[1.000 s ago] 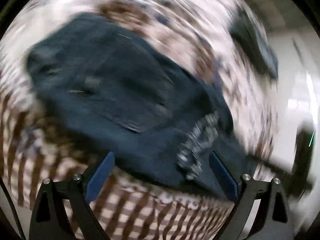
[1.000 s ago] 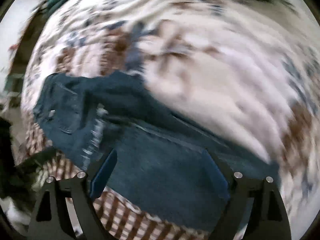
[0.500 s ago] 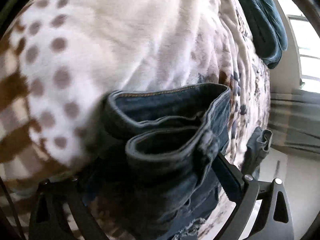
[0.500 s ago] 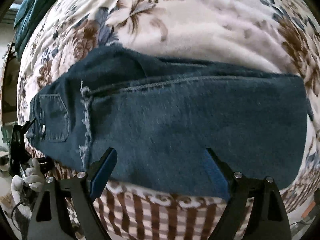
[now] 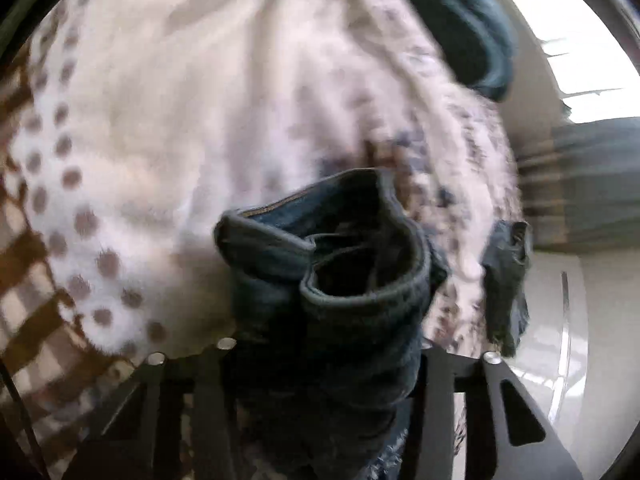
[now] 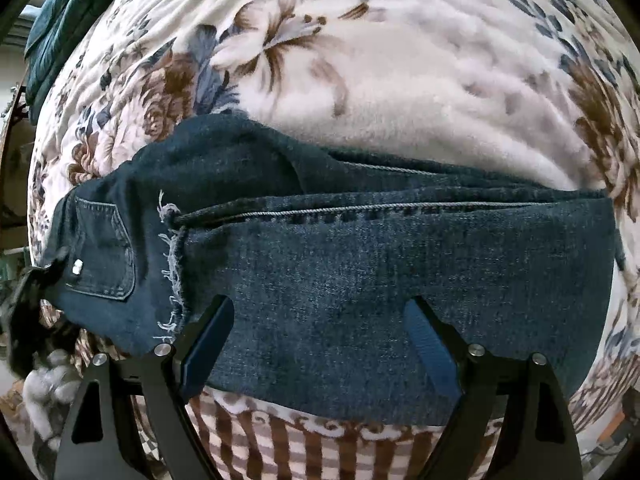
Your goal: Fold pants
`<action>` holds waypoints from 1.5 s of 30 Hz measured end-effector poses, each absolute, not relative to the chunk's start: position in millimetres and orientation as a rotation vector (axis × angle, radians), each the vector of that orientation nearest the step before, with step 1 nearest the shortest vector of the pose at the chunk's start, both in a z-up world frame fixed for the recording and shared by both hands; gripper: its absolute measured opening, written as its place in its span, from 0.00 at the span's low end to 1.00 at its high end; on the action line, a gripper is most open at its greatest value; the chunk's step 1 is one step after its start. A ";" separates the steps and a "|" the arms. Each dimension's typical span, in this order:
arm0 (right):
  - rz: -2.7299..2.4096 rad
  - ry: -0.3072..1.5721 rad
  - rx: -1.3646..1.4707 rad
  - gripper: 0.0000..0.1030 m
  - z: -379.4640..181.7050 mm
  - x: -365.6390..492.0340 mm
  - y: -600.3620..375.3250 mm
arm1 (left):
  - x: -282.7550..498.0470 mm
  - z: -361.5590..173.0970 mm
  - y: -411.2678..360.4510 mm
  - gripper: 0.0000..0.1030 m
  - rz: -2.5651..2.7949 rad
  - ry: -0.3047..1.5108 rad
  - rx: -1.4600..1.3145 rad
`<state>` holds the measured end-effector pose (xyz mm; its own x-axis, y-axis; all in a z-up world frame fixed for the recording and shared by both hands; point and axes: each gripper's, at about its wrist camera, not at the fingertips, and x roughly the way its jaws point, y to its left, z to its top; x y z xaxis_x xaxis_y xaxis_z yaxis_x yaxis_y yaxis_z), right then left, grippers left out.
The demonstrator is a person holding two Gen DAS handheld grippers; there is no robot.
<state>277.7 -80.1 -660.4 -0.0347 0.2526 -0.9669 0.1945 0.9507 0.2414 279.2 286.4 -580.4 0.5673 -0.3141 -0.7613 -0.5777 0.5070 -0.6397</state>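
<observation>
Jeans (image 6: 400, 272) are laid across a blanket (image 6: 400, 80) printed with brown and blue flowers, its near edge marked by a brown checked border (image 6: 320, 448). In the right wrist view the dark denim is seen folded lengthwise, one leg over the other, with a stitched seam running along the upper fold. A back pocket (image 6: 102, 252) with a small white tag is seen at the left end, and a frayed hem (image 6: 172, 272) is laid just beside it, across the seat.

The right gripper (image 6: 320, 340) is held over the near edge of the jeans, pointed steeply down. Its jaws are spread wide, with blue pads (image 6: 208, 332) seen on either side of a broad stretch of denim; no cloth is pinched between them.

In the left wrist view, which is blurred, a bunched end of the jeans (image 5: 336, 280) is seen in the left gripper (image 5: 324, 380). Its jaws are closing, with the thick roll of denim between them, and the cloth is pressed from both sides. Rolled edges and a line of tan stitching are shown at the top of the bunch. Beyond it the blanket (image 5: 200, 100) is seen with brown dots and checks at the left. A dark teal cloth (image 5: 460, 20) is laid at the far end of the blanket, near a bright window (image 5: 580, 60).

A pale gloved hand (image 6: 44, 392) is glimpsed at the lower left of the right wrist view.
</observation>
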 end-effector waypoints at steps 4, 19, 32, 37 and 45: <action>0.043 1.621 0.344 0.87 -662.4 277.0 -80.4 | 289.6 -594.3 287.1 0.44 0.202 1.041 -1.067; 0.020 1.547 0.443 0.87 -647.9 268.2 -117.0 | 304.5 -510.6 235.7 0.19 0.039 0.911 -0.860; -0.289 1.406 0.696 0.87 -614.4 188.8 -313.7 | 296.3 -457.4 -91.5 0.19 -0.495 1.071 -0.440; -0.386 1.432 0.703 0.87 -625.2 145.8 -383.3 | 280.4 -540.3 -185.3 0.22 -0.508 1.275 -0.260; -0.342 1.428 0.813 0.87 -635.5 115.7 -436.0 | 257.4 -522.8 -201.0 1.00 -0.502 1.322 -0.071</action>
<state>115.7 -436.0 -635.5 0.1525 0.2539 -0.9551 0.6588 0.6943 0.2897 257.4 -201.0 -522.8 0.1562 -0.3895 -0.9077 0.3107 0.8917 -0.3292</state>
